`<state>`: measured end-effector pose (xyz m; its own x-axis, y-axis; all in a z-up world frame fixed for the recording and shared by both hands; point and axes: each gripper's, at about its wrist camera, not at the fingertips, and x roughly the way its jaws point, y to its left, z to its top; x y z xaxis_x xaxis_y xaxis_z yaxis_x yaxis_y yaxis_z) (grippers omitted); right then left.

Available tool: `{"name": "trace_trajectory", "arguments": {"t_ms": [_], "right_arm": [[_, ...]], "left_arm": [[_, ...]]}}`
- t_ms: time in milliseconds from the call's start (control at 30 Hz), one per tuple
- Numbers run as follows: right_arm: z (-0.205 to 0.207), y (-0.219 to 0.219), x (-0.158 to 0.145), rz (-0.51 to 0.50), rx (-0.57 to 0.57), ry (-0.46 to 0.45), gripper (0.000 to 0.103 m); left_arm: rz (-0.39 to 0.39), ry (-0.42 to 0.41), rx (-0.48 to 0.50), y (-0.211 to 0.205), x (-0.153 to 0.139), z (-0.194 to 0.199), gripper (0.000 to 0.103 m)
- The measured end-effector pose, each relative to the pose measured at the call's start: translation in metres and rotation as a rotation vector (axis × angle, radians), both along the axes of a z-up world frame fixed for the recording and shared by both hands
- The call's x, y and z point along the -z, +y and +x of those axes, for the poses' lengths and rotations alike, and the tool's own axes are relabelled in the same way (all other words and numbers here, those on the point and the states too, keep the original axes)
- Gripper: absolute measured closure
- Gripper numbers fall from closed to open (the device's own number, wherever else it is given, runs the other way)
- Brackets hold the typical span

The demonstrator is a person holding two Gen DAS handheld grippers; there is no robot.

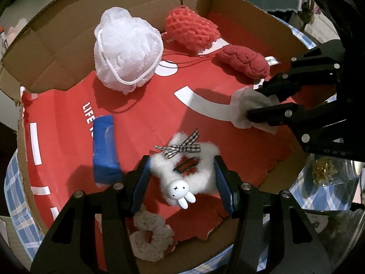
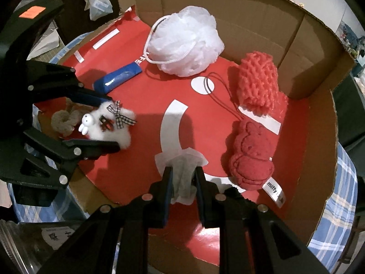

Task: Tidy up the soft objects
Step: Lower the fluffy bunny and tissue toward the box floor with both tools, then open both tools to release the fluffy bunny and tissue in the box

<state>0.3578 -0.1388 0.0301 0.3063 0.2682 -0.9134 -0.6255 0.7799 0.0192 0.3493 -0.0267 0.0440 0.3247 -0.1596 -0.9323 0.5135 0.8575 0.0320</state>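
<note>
My left gripper (image 1: 182, 173) is closed around a white fluffy scrunchie (image 1: 184, 175) with a checked bow and a small rabbit charm, low over the red cardboard box (image 1: 141, 114); it also shows in the right wrist view (image 2: 111, 125). My right gripper (image 2: 182, 175) is shut on a crumpled white tissue (image 2: 182, 171), seen in the left wrist view too (image 1: 251, 105). In the box lie a white mesh bath pouf (image 1: 127, 48), a coral knitted piece (image 1: 191, 30), a red rabbit-shaped sponge (image 2: 248, 155) and a blue pack (image 1: 106, 150).
A cream crocheted scrunchie (image 1: 150, 237) lies at the box's near edge under my left gripper. The brown cardboard walls (image 2: 285, 34) stand at the back. The box sits on a blue plaid cloth (image 2: 337, 205). A glass jar (image 1: 330, 182) stands just outside the box.
</note>
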Motion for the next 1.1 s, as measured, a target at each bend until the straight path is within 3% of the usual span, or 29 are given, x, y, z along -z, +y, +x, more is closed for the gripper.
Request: {"name": "trace_trajectory", "arguments": {"t_ms": [300,467,867,1100], "right_arm": [[0.007,0.006,0.002,-0.011,-0.001,0.005,0.082],[0.009,0.008,0.004,-0.014,0.001,0.013,0.077],[0.016,0.001,0.008,-0.002,0.011,0.020,0.062],[0.013,-0.005,-0.006,0.018,0.026,-0.003,0.047]], "left_arm": [[0.000,0.016,-0.016,-0.004,0.005,0.007,0.050],[0.000,0.015,-0.019,-0.002,0.003,0.009,0.049],[-0.007,-0.002,-0.023,-0.002,-0.001,0.006,0.039],[-0.024,-0.033,-0.044,0.004,-0.013,0.000,0.035]]}}
